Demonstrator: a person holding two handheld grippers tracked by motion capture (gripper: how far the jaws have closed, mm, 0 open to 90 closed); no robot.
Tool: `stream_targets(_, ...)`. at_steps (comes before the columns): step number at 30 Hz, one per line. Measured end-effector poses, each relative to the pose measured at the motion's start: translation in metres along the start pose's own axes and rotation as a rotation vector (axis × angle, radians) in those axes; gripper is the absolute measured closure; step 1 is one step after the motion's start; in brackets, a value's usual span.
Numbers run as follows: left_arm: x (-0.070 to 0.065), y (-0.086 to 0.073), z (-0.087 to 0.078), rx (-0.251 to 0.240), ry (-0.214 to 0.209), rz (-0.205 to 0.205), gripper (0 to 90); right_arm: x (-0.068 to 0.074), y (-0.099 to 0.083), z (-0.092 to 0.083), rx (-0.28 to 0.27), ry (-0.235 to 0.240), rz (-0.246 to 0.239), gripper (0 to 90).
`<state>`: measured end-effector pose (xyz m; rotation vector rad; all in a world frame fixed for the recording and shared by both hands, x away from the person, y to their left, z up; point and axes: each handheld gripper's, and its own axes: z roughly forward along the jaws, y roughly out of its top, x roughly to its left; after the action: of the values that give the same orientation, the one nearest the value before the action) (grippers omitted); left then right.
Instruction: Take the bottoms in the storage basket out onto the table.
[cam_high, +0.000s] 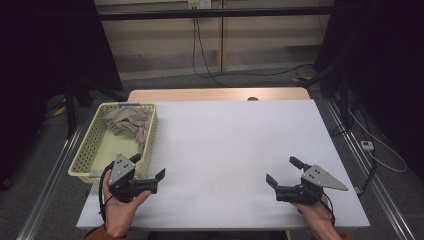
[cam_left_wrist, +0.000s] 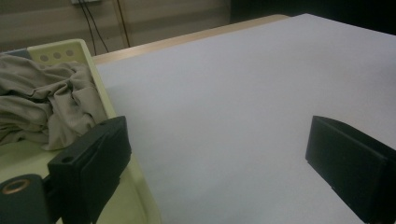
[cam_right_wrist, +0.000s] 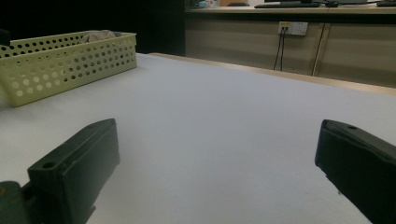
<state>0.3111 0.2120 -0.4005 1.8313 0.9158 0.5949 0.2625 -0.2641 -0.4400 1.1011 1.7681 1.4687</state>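
Observation:
A pale green perforated basket (cam_high: 148, 135) stands on the left of the table, with a crumpled beige cloth (cam_high: 127, 122) lying in its far half. My left gripper (cam_high: 148, 166) hovers at the basket's near right corner, jaws wide apart and empty. In the left gripper view the left gripper (cam_left_wrist: 219, 154) has one jaw over the basket's rim (cam_left_wrist: 100, 84), with the cloth (cam_left_wrist: 46, 102) just beyond it. My right gripper (cam_high: 282, 170) is held at the near right of the table, open and empty. In the right gripper view the right gripper (cam_right_wrist: 215, 163) faces the basket (cam_right_wrist: 60, 65) across the bare table.
A white sheet (cam_high: 235, 145) covers the table, and a strip of wood (cam_high: 215, 94) shows at its far edge. Black cables (cam_high: 210, 70) run over the floor behind it. Dark curtains hang at both sides, and metal rails (cam_high: 45, 180) run along the table's flanks.

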Motion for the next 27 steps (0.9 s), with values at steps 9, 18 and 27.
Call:
stream_targets(9, 0.0, 0.001, 0.003, 0.002, 0.017, -0.017, 6.4, -0.001, 0.0, 0.0, -0.003, 0.008, -0.002, 0.0)
stream_targets(18, -0.009, 0.001, 0.012, -0.017, -0.014, -0.019, 7.0, -0.003, 0.0, 0.0, -0.002, 0.004, 0.003, 0.0)
stream_targets(27, -0.015, 0.006, 0.02, 0.001, -0.025, -0.008, 6.8, -0.001, 0.001, 0.006, 0.003, 0.019, -0.005, 0.0)
